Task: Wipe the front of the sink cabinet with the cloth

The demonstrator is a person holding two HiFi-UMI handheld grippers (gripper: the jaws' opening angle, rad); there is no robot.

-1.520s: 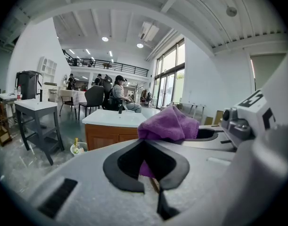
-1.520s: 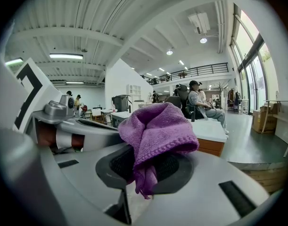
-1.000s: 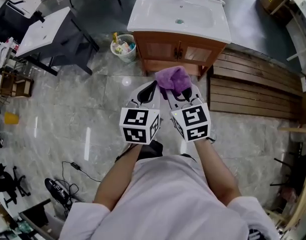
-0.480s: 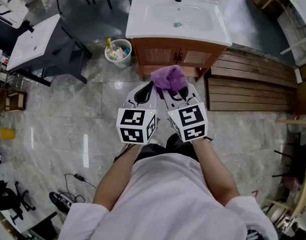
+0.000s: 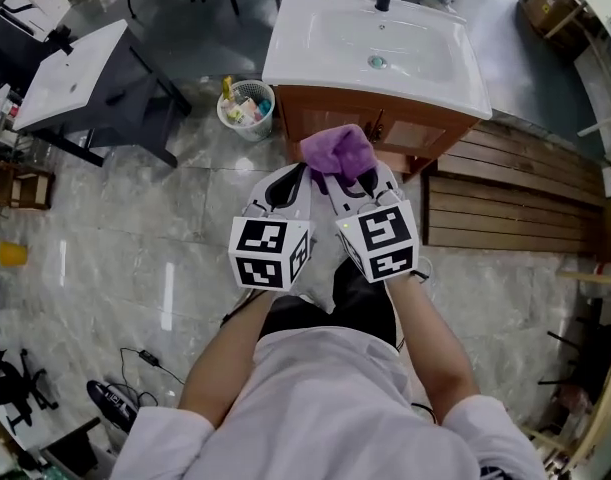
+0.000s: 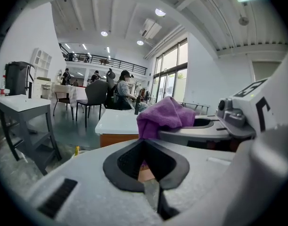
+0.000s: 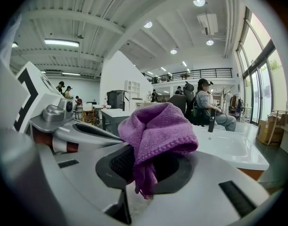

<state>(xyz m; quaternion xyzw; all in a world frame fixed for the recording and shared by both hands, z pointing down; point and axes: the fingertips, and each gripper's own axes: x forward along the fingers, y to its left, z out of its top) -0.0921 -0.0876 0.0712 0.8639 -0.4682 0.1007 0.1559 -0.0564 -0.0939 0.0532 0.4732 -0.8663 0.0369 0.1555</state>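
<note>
Right now my right gripper (image 5: 353,180) is clamped on a low fold of the purple cloth (image 5: 337,153), and most of the cloth is bunched loose above the jaws. My left gripper (image 5: 293,182) sits just beside it with its jaws together and nothing between them. The cloth is in the air in front of the sink cabinet (image 5: 417,136), below the rim of the white sink (image 5: 315,43). It looks short of the wood, so I judge wiping has not begun.

My main worry is the thin pinch: dragging the cloth across the cabinet front could pull the fold free and drop it on the floor. If I press too far, the bunch may fold back and let the hard jaws scrape the wood. The idle left gripper is close enough to knock the cabinet too.
</note>
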